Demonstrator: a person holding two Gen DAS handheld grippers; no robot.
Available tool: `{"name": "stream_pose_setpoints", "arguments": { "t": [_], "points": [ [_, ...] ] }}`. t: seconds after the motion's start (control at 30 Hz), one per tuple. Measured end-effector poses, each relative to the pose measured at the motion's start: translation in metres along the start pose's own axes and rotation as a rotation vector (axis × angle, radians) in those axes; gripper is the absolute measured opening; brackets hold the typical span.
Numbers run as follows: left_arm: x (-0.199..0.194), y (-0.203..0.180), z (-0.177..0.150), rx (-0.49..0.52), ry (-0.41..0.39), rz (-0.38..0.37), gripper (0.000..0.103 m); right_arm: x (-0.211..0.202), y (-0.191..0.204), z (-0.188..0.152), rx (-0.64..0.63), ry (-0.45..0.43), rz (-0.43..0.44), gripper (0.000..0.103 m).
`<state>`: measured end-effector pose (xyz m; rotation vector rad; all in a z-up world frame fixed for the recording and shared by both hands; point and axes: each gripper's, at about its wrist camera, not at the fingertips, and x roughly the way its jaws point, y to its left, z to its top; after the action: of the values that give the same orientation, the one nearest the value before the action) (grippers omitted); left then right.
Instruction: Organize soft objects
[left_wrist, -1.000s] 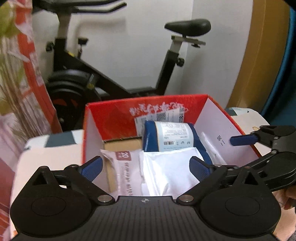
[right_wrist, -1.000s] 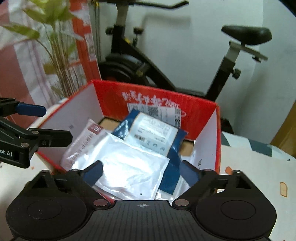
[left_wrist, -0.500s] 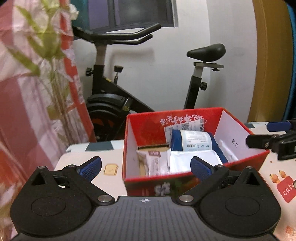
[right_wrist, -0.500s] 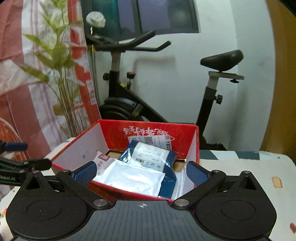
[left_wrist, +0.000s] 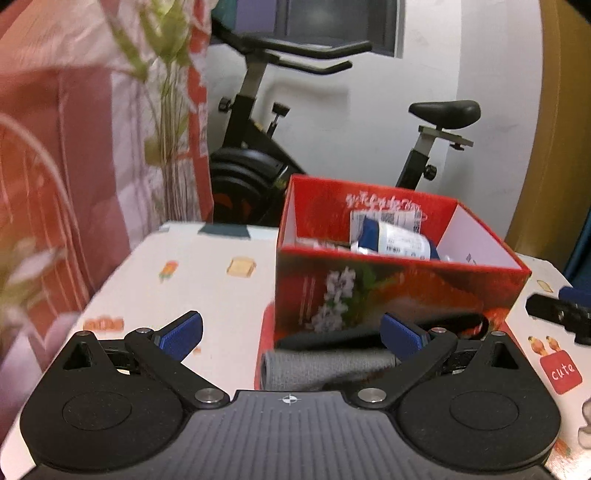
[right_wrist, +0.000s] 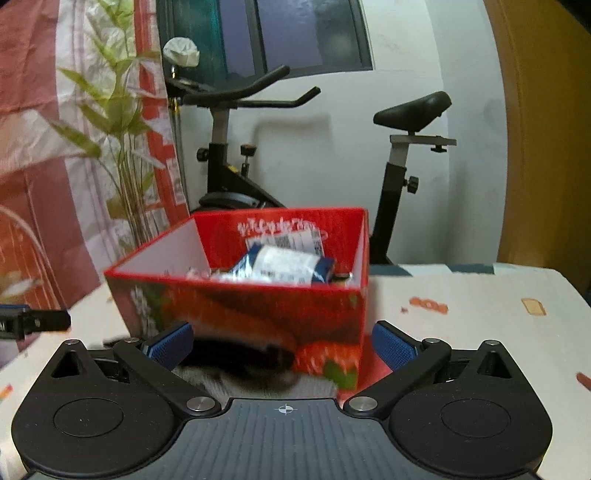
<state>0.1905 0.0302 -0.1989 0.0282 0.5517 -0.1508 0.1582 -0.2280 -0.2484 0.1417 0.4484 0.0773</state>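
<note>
A red cardboard box (left_wrist: 399, 291) (right_wrist: 258, 306) stands on the table and holds a blue-and-white soft packet (left_wrist: 395, 242) (right_wrist: 284, 264) plus other plastic-wrapped packs. In front of the box lie a rolled grey cloth (left_wrist: 325, 365) (right_wrist: 207, 380) and a dark black soft item (left_wrist: 369, 338) (right_wrist: 240, 354). My left gripper (left_wrist: 291, 336) is open, its blue pads wide apart above the grey roll, touching nothing. My right gripper (right_wrist: 282, 343) is open too, with the box front and black item between its fingers, untouched. Each gripper's tip shows at the edge of the other's view.
The table (left_wrist: 207, 288) has a white cloth printed with small pictures. Behind it stand an exercise bike (right_wrist: 229, 155), a green plant (right_wrist: 122, 147) and a red-and-white curtain (left_wrist: 74, 166). A wooden panel (right_wrist: 546, 129) is on the right.
Both grippers have drawn back from over the box and dropped lower; the box now sits farther off, and the grey roll and black item have come into view in front of it.
</note>
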Motion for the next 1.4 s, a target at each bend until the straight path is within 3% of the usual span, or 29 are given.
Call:
{"name": "stream_pose_setpoints", "arguments": {
  "t": [0.17,0.43,0.6,0.93,1.4],
  "points": [
    [-0.002,0.004,-0.021,-0.043,0.040,-0.010,0.103,0.000,0.003,-0.031,-0.017,0.081,-0.001,0.099],
    [-0.002,-0.004,-0.040,-0.018,0.092,-0.021,0.103,0.004,0.011,-0.060,-0.029,0.162,0.013,0.092],
    [-0.005,-0.006,-0.051,-0.018,0.118,-0.022,0.103,0.003,0.012,-0.070,-0.058,0.177,0.000,0.090],
    [-0.009,-0.005,-0.069,-0.035,0.156,-0.044,0.102,-0.001,0.009,-0.084,-0.037,0.197,0.008,0.073],
    [-0.006,-0.001,-0.072,-0.069,0.175,-0.075,0.098,0.002,0.008,-0.090,-0.051,0.243,-0.020,0.070]
  ]
}}
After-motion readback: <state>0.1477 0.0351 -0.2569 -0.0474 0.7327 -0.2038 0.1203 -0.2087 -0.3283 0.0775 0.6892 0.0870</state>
